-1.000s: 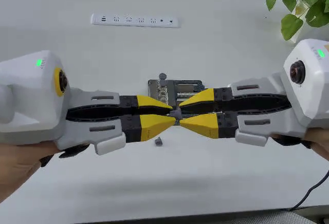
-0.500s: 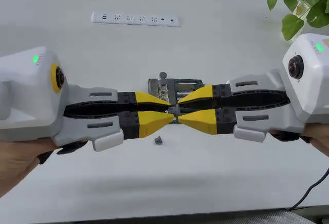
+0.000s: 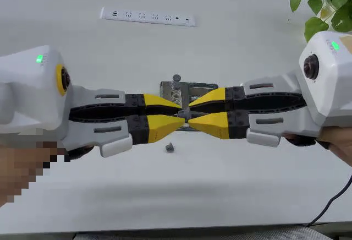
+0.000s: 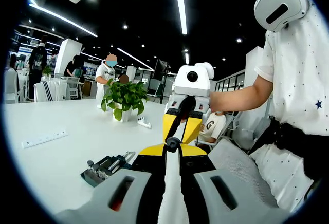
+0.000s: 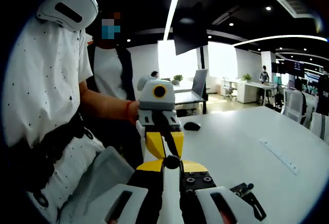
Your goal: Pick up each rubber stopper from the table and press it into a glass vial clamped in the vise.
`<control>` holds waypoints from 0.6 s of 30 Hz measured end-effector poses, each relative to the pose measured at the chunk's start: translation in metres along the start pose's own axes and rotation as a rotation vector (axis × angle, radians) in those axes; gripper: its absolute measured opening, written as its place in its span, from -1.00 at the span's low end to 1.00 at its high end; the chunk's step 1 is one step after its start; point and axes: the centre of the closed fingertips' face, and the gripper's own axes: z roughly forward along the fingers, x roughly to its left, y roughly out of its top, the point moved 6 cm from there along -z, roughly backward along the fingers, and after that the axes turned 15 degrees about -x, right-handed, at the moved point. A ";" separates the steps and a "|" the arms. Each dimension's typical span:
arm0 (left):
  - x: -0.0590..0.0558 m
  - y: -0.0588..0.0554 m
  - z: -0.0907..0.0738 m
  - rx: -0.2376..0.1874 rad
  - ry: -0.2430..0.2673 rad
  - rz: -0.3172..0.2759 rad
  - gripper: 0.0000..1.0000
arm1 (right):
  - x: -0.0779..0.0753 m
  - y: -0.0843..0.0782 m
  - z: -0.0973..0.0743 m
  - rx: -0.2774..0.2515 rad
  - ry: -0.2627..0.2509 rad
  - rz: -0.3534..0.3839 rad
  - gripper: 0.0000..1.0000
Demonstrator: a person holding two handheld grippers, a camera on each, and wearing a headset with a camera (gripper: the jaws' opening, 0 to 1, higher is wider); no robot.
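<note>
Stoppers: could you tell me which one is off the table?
The stopper between the left gripper and right gripper; the other stopper lies on the table.

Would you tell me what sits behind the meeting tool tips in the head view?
The vise, its knob showing above. The left tool and right tool, pinching a stopper, cover its middle, so any vial cannot be seen.

The vise (image 3: 190, 92) stands mid-table, and a stopper (image 3: 170, 148) lies just nearer. The strip (image 3: 148, 17) lies far left, the plant (image 3: 325, 3) far right.
</note>
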 end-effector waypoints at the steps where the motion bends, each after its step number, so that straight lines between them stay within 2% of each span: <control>1: 0.000 0.000 0.000 -0.001 0.001 0.000 -0.88 | 0.000 0.000 0.000 0.002 0.000 0.001 -0.89; 10: 0.003 0.001 -0.004 -0.015 0.021 0.004 -0.74 | -0.003 -0.001 0.003 0.030 0.011 0.008 -0.89; 18: 0.012 -0.002 -0.018 0.000 0.070 0.027 -0.65 | -0.024 0.001 0.001 0.081 -0.010 0.001 -0.88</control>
